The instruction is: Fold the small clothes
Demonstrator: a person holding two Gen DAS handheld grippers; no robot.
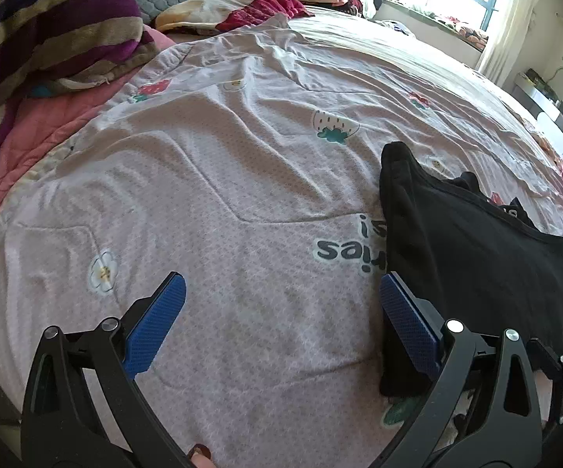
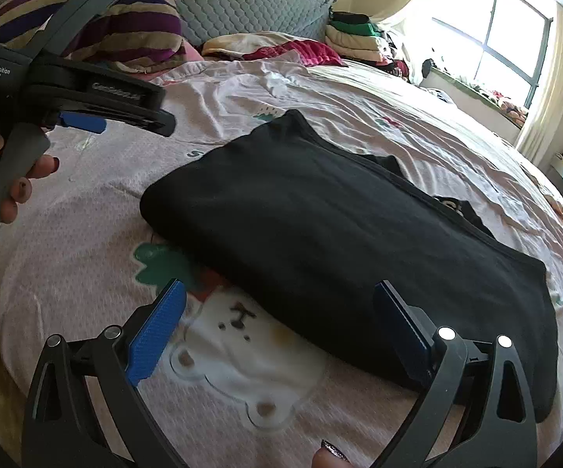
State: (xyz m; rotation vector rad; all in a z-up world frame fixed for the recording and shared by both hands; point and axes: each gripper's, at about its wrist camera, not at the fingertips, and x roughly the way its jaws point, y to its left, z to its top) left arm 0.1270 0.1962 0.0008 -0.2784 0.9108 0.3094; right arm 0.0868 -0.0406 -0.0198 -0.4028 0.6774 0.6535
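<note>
The black garment (image 2: 340,234) lies on the bed, already doubled over into a rough slab, with a rounded folded edge at its near left and thinner, looser layers trailing off to the far right. It looks like soft knit: light, limp, with no stiffness of its own, so it will likely sag and slide open if you lift it by a single layer. It rests on a pale printed bedsheet (image 2: 242,351) that is itself loose and wrinkled, so a low pinch may catch the sheet along with the garment.

Your best hold, by my judgement, is the thick folded edge nearest you, where several layers stack; take all of them at once. For a further fold, take two corners of one edge, one per gripper, and keep the cloth taut between them.

Your right gripper (image 2: 277,331) hovers just in front of the garment's near edge with its blue fingers (image 2: 156,327) spread wide and holding nothing. Your left gripper (image 1: 281,323) is beside the garment's left edge, fingers likewise wide apart and empty; its right finger (image 1: 406,323) is close against the black cloth, though contact is unclear.

A striped blanket (image 1: 47,27) and stacked clothes (image 2: 355,35) sit well apart at the head of the bed.
</note>
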